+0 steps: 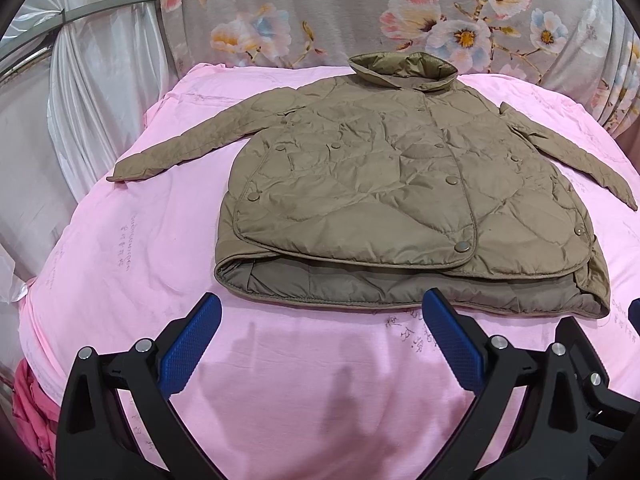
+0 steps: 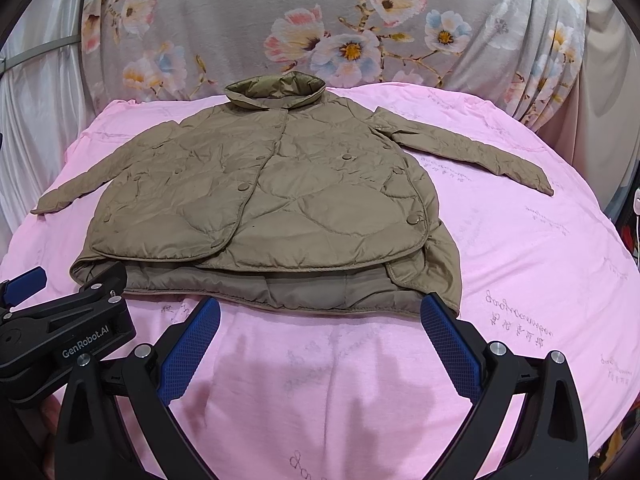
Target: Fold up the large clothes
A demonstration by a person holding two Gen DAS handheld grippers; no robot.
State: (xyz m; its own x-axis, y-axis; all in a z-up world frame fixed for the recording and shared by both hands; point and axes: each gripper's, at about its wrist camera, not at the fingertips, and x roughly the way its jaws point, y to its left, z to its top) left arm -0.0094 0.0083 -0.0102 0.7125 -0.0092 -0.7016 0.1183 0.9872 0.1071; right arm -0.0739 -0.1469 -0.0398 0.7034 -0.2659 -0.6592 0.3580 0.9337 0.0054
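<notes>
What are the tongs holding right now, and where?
Nothing. Both the left tongs and right tongs are open, short of the jacket.

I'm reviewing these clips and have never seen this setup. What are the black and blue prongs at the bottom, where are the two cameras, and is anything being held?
There is no robot. A person carries one hand-held gripper in each hand, each with a fisheye camera looking along its two blue-padded fingers. The left hand-held gripper and the right hand-held gripper are both open and hold nothing. Ahead lies an olive quilted jacket, buttoned, sleeves spread, on a pink bedspread. A floral curtain hangs behind.
</notes>
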